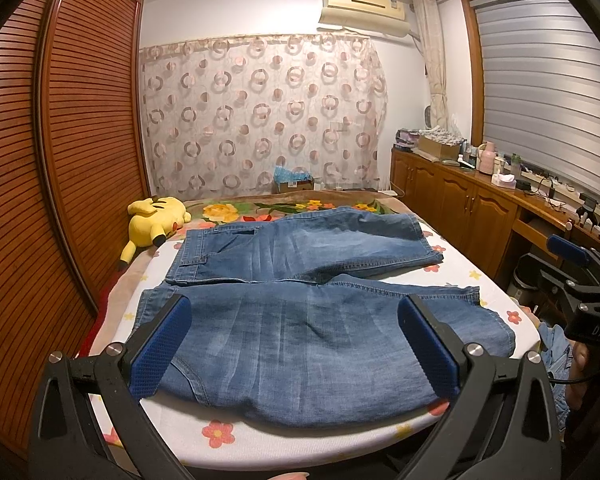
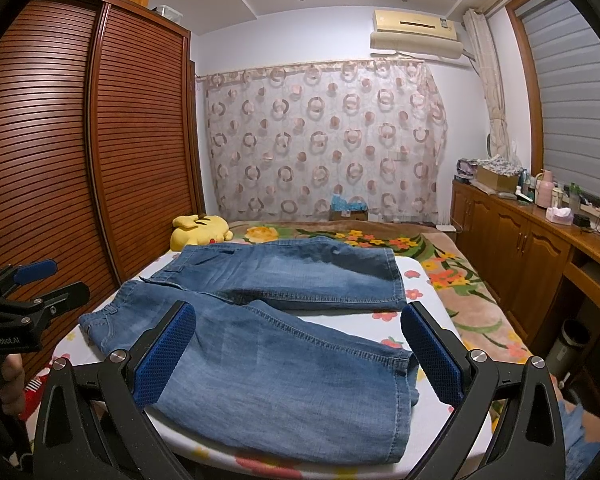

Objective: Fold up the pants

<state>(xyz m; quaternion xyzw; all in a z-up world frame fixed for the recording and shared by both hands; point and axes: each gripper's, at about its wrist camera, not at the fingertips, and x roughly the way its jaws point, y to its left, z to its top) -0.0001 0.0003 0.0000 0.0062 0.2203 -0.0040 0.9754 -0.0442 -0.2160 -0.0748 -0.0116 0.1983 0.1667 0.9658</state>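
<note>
- A yellow plush toy lay at the far left of the bed, beside the slatted wardrobe.
- The denim shorts lay spread flat on a flower-print board on the bed — waistband left, legs running right, the near leg at the board's front edge.
- The left claw hovered over the near leg's waist end, spread wide, gripping nothing.
- The right claw hovered over that leg's hem end — equally wide, empty.
</note>
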